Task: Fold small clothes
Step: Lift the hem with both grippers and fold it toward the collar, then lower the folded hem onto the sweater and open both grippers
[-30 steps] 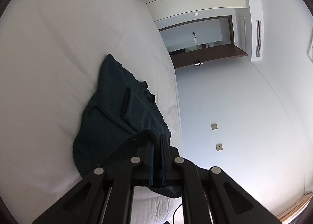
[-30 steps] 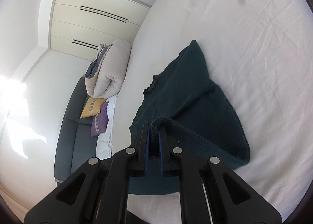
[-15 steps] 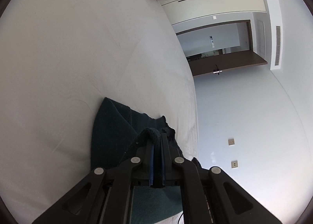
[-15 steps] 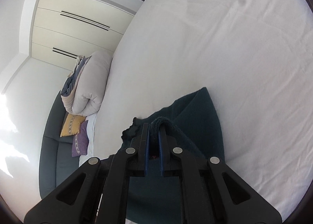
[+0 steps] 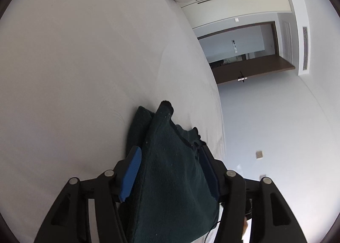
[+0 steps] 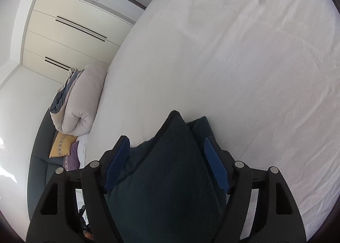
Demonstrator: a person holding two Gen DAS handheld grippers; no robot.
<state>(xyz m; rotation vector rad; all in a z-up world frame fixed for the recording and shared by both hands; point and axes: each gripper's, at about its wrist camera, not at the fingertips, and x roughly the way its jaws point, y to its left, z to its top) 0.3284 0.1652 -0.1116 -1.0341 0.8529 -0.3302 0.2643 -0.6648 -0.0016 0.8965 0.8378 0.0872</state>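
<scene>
A dark teal knitted garment lies folded over on the white bed. In the left wrist view it fills the space between the open blue-padded fingers of my left gripper. In the right wrist view the same garment lies between the spread fingers of my right gripper, with a folded corner pointing away. Both grippers are open just above the cloth and hold nothing.
A rolled beige duvet lies at the head of the bed beside a grey sofa with a yellow cushion. Cream wardrobes and a doorway stand beyond. The bed edge runs close to the garment.
Both grippers carried the held edge forward over the garment, then opened and let it go. The cloth now lies folded between the spread fingers.
</scene>
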